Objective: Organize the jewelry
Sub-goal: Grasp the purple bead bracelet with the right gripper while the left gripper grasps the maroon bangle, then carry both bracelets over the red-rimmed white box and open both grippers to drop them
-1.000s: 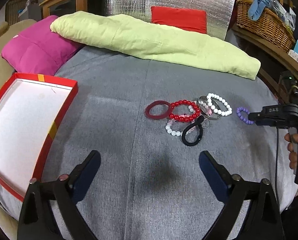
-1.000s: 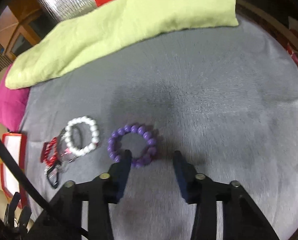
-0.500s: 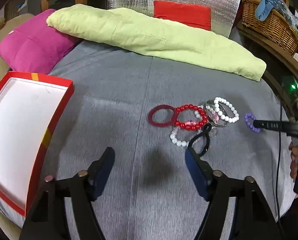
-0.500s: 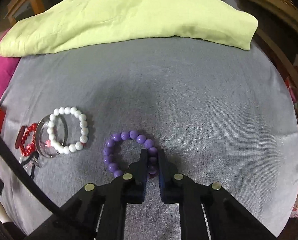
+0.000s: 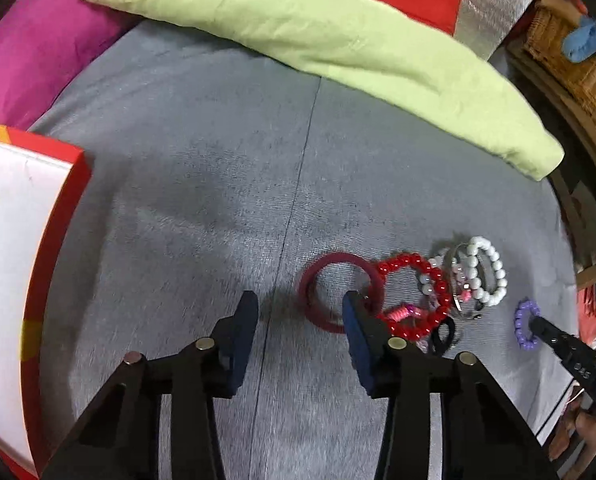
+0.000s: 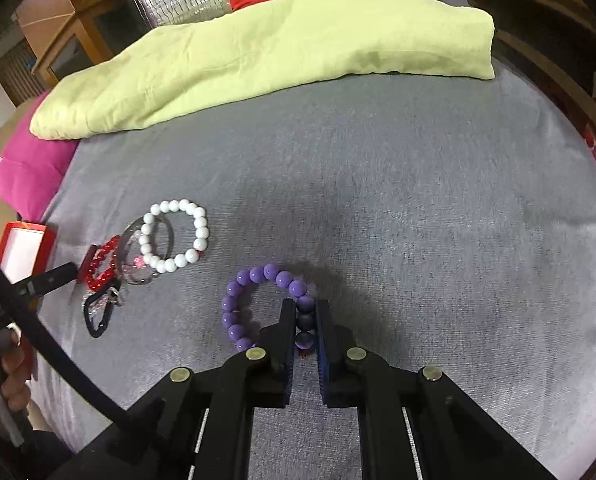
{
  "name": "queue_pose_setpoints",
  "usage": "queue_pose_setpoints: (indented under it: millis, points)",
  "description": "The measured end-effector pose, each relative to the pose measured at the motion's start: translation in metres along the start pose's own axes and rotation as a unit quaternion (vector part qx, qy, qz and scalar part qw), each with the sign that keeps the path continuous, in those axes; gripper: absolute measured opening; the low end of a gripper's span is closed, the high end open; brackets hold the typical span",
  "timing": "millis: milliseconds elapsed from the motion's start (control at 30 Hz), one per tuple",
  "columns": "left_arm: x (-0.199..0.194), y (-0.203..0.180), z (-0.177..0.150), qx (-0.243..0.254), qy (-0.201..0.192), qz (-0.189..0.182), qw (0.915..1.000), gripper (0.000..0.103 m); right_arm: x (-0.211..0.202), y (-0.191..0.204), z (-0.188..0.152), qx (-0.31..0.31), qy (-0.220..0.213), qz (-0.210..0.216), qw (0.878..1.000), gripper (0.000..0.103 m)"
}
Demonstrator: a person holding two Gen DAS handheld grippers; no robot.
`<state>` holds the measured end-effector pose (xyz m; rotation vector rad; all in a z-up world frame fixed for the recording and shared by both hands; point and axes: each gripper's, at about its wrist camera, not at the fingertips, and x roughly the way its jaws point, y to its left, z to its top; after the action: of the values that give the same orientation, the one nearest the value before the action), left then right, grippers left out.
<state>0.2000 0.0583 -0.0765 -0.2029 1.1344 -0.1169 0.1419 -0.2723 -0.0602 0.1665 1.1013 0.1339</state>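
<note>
A purple bead bracelet (image 6: 253, 296) lies on the grey bed cover; my right gripper (image 6: 305, 314) is shut on its right side. It also shows in the left wrist view (image 5: 524, 322). A pile of jewelry lies to its left: a white bead bracelet (image 6: 177, 236), a red bead bracelet (image 5: 414, 300), a dark red bangle (image 5: 330, 294), a black ring (image 5: 444, 334). My left gripper (image 5: 300, 312) is open, its right finger inside the dark red bangle. A red box with white lining (image 5: 57, 216) sits at the left.
A green pillow (image 5: 318, 28) and a pink pillow (image 5: 33, 52) lie along the far side of the bed. A wicker basket (image 5: 570, 56) stands on a shelf at the right. The grey cover (image 5: 201, 184) stretches between box and pile.
My right gripper closed on the purple bracelet. My left gripper moved forward and right to the dark red bangle and narrowed its opening.
</note>
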Motion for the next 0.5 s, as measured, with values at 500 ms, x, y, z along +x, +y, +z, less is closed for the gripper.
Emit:
queue_pose_setpoints:
  millis: [500]
  points:
    - [-0.036, 0.014, -0.023, 0.004, -0.024, 0.026, 0.9994, 0.004, -0.019, 0.025, -0.001, -0.005, -0.026, 0.04, 0.999, 0.01]
